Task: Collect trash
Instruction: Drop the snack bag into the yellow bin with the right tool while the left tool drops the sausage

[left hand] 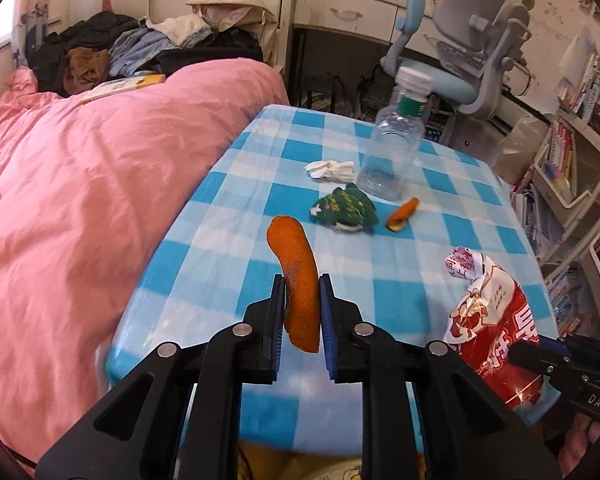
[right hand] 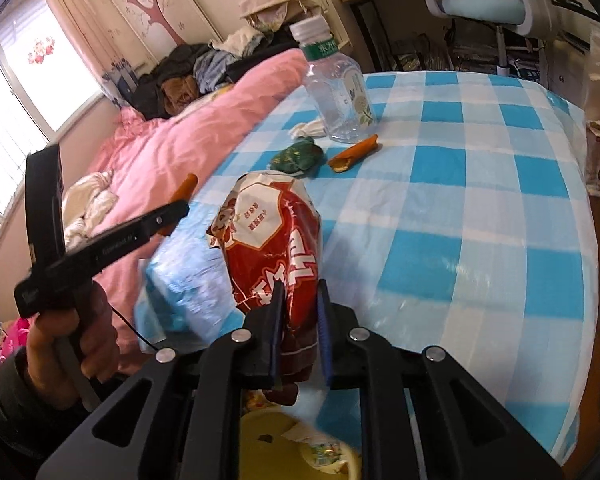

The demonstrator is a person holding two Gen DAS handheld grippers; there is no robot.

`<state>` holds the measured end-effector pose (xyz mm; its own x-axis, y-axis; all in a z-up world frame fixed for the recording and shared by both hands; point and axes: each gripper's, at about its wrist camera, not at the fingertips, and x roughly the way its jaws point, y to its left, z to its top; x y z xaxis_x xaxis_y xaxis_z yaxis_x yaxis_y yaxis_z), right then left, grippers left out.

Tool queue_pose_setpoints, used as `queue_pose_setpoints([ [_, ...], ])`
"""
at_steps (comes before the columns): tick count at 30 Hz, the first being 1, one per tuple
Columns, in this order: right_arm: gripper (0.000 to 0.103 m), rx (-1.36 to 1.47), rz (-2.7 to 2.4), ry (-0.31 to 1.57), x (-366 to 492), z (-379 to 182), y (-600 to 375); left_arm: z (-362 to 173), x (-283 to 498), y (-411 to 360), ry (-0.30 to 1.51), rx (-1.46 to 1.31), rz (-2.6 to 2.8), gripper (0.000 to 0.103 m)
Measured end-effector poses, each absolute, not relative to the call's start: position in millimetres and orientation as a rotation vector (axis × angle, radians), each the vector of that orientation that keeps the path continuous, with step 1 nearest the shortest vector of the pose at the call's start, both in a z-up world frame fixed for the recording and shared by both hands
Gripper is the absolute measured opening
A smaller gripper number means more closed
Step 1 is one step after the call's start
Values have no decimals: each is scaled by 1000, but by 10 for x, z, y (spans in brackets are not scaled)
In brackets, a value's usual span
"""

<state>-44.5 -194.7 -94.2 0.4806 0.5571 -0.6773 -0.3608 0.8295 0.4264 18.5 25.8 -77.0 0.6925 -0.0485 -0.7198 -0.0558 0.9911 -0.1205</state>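
Observation:
My left gripper [left hand: 302, 280] is shut on a long curved orange peel [left hand: 290, 248], held above the near edge of the blue-checked table [left hand: 440, 272]. My right gripper [right hand: 300, 286] is shut on a crumpled red snack bag [right hand: 276, 240], also lifted near the front edge. In the right wrist view the left gripper [right hand: 180, 210] shows at the left with the peel [right hand: 186, 188] sticking out. Farther back on the table stand an empty plastic bottle [left hand: 392, 148], a white tissue wad [left hand: 330, 170], a green crumpled wrapper [left hand: 346, 210] and a small orange peel [left hand: 402, 214].
A bed with a pink quilt [left hand: 80, 180] runs along the table's left side, clothes piled at its far end. A grey-blue desk chair [left hand: 460, 40] stands behind the table and bookshelves [left hand: 572, 160] at the right. A yellow bin [right hand: 284, 440] sits below the table's front edge.

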Motion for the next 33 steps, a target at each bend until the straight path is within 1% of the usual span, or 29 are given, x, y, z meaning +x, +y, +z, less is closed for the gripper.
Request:
queue_pose_setpoints([
  [6,16,276,586,905,-929,-982,-1919,-708,-289,142,784,-105,-23,16],
  [18,16,248,594,986,-1677,-1254,-1762,-779,-1156,-29,790,-78,-66,16],
  [30,16,157,600,1072,-2043,-1467,-1573,-865,-1600,-93,818,-74,-88,16],
  [33,18,136,600,1108,-2106,-1545,-1530,-918,-1662,-109,846,-80,-94,16],
])
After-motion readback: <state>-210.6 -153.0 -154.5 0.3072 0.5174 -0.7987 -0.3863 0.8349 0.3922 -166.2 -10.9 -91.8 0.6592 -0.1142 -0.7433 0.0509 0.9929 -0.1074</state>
